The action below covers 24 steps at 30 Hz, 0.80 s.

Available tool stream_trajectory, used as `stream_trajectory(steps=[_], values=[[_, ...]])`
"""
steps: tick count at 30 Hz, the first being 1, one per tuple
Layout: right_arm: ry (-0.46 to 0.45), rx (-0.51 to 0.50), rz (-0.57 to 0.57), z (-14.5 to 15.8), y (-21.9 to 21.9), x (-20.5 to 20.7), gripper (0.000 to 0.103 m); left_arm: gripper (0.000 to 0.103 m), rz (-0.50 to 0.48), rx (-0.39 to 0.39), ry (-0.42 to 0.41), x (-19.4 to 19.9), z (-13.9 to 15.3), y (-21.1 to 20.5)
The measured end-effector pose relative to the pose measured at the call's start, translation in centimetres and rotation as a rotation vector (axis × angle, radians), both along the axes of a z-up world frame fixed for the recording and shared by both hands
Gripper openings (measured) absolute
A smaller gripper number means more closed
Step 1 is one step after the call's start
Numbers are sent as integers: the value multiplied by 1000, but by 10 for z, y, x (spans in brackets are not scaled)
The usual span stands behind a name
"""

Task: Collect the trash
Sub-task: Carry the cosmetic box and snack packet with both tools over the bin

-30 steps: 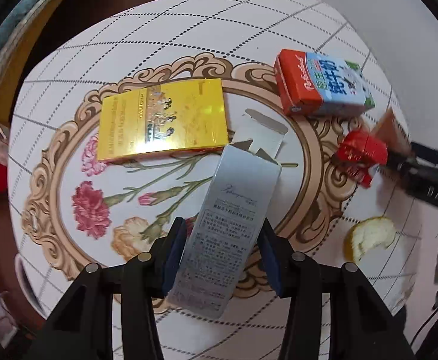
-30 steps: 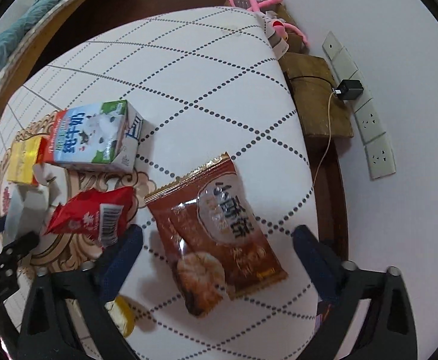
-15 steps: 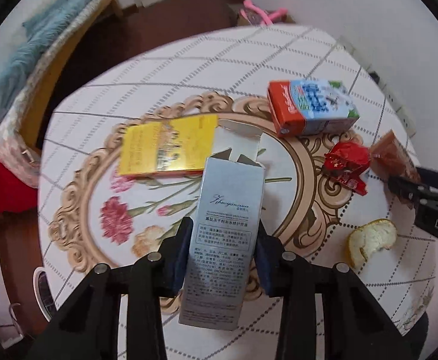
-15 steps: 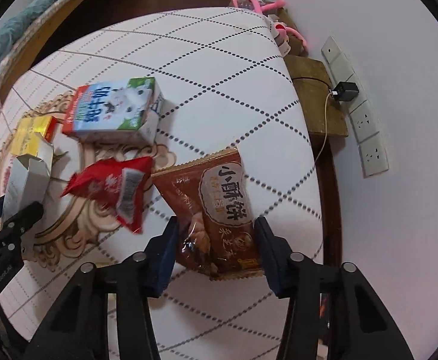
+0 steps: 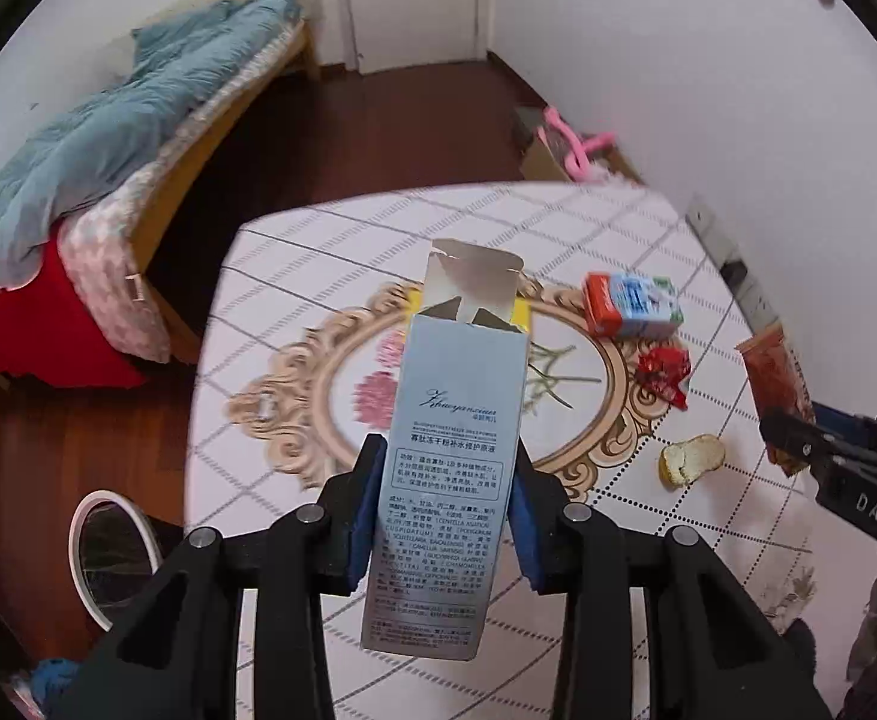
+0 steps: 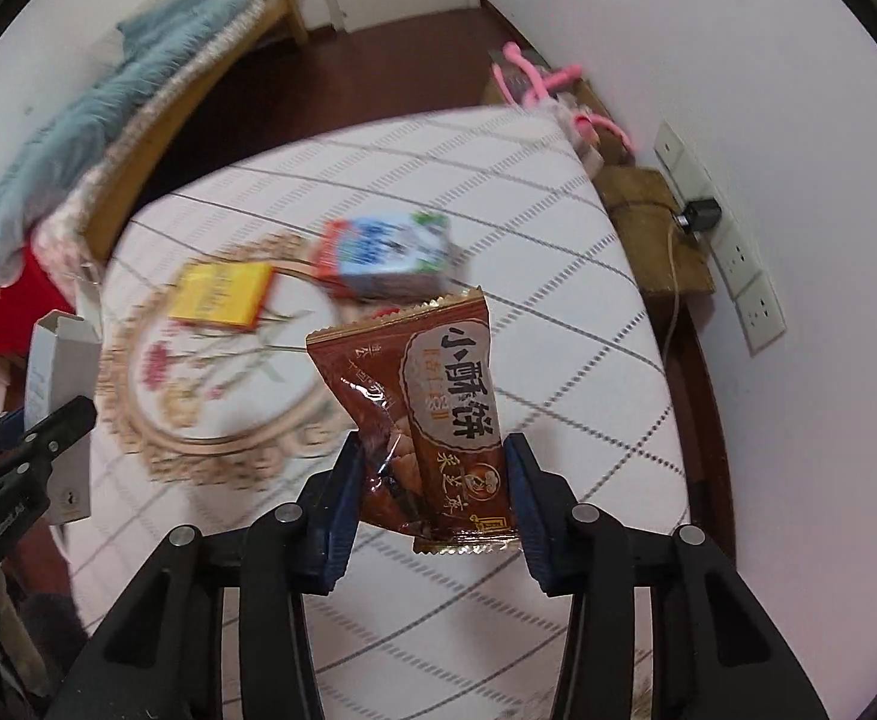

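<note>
I see the round surface (image 5: 294, 276) with its checked cloth and floral medallion filling mid-frame in both wrist views, bed (image 5: 108, 138) off at 10 o'clock, a white-rimmed bin (image 5: 111, 552) on the floor at 8 o'clock of the left view. My left claw (image 5: 441, 516) is clenched on the silver carton (image 5: 456, 450), held upright and clear of the surface, top flap open at 12 o'clock. My right claw (image 6: 432, 492) is clenched on the brown snack packet (image 6: 438, 414), pads gripping its lower half, packet lifted off the cloth and tilted slightly left. Remaining on the surface: yellow box (image 6: 222, 294) lying flat inside the medallion, at 10 o'clock in the right view, mostly hidden behind the carton in the left view; milk carton (image 5: 630, 306) on its side at the medallion's edge, 2 o'clock in the left view, blurred in the right view; red wrapper (image 5: 663, 369) just below the milk carton; orange peel (image 5: 693, 459) at 4 o'clock of the medallion, well apart from the wrapper. Right view is motion-blurred, so detail there is soft.
</note>
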State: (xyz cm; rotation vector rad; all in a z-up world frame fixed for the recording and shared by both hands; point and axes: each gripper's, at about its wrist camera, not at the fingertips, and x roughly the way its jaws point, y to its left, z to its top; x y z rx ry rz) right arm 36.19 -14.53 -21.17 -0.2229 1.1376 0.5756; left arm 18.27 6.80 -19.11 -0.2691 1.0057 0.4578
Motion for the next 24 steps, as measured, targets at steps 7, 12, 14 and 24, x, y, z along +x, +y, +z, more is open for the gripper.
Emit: stream_trajectory(steps=[7, 12, 14, 24], values=[[-56, 103, 111, 57, 47, -64, 47, 34, 101, 1, -100, -66, 42, 47], [-72, 166, 224, 85, 106, -118, 47, 34, 194, 32, -142, -123, 68, 94], [-72, 187, 273, 91, 134, -140, 47, 34, 240, 50, -146, -148, 73, 115], [21, 221, 507, 66, 298, -257, 47, 34, 492, 60, -89, -267, 43, 228]])
